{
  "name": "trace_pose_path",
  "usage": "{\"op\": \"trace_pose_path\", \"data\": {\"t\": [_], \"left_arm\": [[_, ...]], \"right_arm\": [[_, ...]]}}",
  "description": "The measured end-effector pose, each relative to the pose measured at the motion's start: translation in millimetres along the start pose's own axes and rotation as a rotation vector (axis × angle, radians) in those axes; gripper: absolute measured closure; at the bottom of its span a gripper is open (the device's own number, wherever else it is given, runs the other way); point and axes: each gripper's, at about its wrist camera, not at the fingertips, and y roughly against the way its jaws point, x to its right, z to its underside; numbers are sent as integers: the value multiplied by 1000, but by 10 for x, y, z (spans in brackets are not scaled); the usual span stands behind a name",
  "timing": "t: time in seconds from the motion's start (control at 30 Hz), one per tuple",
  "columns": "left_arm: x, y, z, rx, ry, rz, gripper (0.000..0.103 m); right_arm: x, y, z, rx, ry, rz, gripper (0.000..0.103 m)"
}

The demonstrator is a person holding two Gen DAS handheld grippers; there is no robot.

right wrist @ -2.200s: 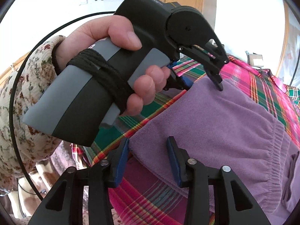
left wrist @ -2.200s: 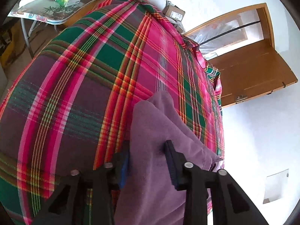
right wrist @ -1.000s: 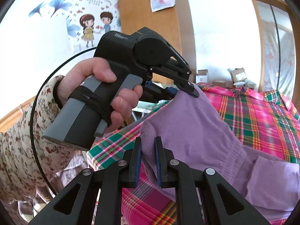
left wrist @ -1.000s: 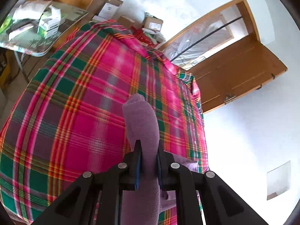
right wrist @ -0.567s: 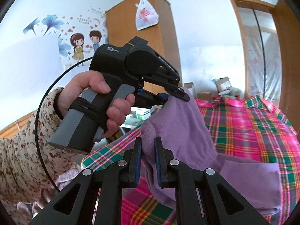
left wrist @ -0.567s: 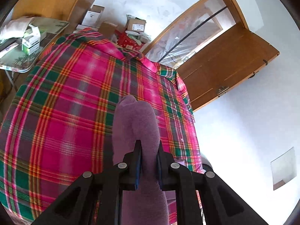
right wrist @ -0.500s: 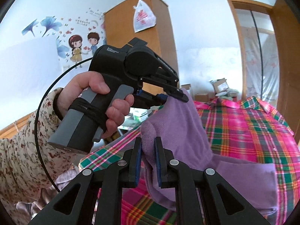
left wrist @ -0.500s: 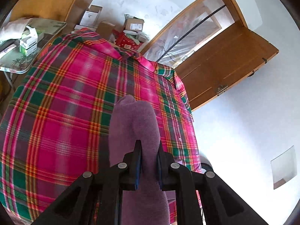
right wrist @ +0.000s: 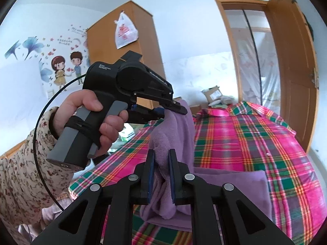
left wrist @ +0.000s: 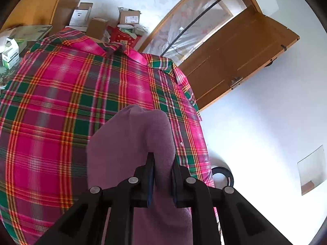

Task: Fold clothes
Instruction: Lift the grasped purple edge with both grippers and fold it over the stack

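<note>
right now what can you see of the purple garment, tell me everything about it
The purple garment is a soft, fleecy-looking piece in plain lilac. Both grippers are shut on its upper edge: the left gripper pinches one corner, the right gripper another close by, so that edge is lifted and bunched in folds. The rest drapes down, and a flat part lies on the plaid cloth that covers the surface beneath. What kind of garment it is cannot be told here.

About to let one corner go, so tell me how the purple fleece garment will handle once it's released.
The purple fleece garment is probably floppy: it sags between the left gripper and right gripper. Likely light, as small pinches lift it. It will probably not slide far on the plaid sheet.
</note>
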Motion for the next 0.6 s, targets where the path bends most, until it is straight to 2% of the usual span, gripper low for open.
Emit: {"op": "trace_pose_path", "data": {"t": [0.4,0.6], "left_arm": [[345,-499,-4,-63,-29,-21,89],[450,-797,48,-111,-42,-23,89]], "right_arm": [[512,163,89,14,-104,76,91],[722,198,207,-6,-146,120,92]]}}
